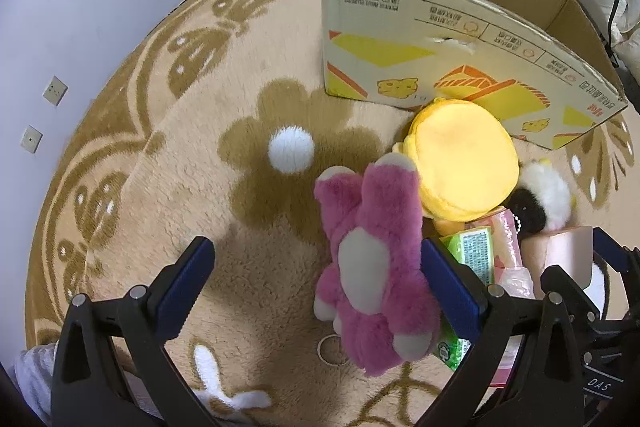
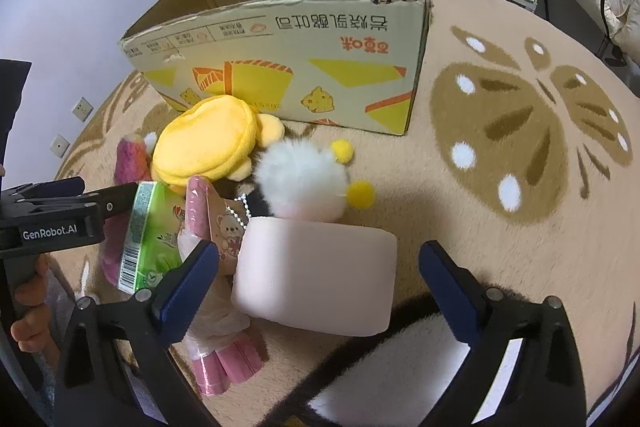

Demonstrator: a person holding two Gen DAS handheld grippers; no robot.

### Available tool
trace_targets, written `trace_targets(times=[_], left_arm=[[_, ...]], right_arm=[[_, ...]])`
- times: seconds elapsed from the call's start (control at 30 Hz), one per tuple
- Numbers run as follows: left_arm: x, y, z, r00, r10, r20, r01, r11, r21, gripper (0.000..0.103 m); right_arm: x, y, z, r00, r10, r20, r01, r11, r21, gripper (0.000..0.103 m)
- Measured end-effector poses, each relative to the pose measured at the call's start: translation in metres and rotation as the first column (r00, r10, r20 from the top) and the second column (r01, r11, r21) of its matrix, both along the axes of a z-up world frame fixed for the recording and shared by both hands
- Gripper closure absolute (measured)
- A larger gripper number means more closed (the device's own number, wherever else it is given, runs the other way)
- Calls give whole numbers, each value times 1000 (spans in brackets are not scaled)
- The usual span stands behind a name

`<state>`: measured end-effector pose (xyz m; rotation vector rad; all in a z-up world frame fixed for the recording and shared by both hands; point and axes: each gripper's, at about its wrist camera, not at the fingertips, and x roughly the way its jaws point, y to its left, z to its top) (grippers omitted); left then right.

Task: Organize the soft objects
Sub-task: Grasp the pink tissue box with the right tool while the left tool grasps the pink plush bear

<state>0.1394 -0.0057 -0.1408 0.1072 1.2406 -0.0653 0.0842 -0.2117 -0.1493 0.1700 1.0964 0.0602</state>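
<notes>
On carpet (image 1: 200, 187), fluffy pink plush (image 1: 372, 267).

We see left gripper (image 1: 316, 279): black plastic arms, triangular cut-outs, blue finger pads with serrated inner edge, silver round pivot screws on each arm. Right gripper (image 2: 318, 283): same build, black frame, blue pads, silver screws. We read white lettering "GenRobot.AI" on black body of left tool in right wrist view. Hand (image 2: 30, 311) wraps its black grip. Light grey sleeve (image 1: 34, 371) at frame bottom left.
</notes>
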Motion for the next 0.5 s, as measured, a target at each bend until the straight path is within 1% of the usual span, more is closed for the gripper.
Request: trace_targets(times=[0.13, 0.2, 0.27, 0.33, 0.43, 0.5], left_arm=[[1, 1, -2, 1000, 5, -9, -5, 1000, -7, 2], [1, 1, -3, 1000, 9, -14, -10, 1000, -13, 2], [2, 2, -4, 1000, 12, -19, -12, 1000, -16, 2], [2, 2, -5, 1000, 12, -21, -12, 1000, -17, 2], [3, 1, -7, 1000, 13, -23, -14, 1000, -22, 2], [4, 1, -9, 1000, 15, -26, -16, 1000, -25, 2]], right_arm=[[2, 0, -4, 1000, -5, -16, 5, 1000, -15, 10], [3, 0, -6, 1000, 0, -25, 0, 1000, 4, 13], [3, 1, -6, 1000, 5, -27, -5, 1000, 7, 19], [3, 2, -6, 1000, 12, -27, -12, 1000, 7, 20], [3, 4, -6, 1000, 17, -23, -17, 1000, 3, 26], [2, 5, -5, 1000, 15, -19, -15, 1000, 5, 28]])
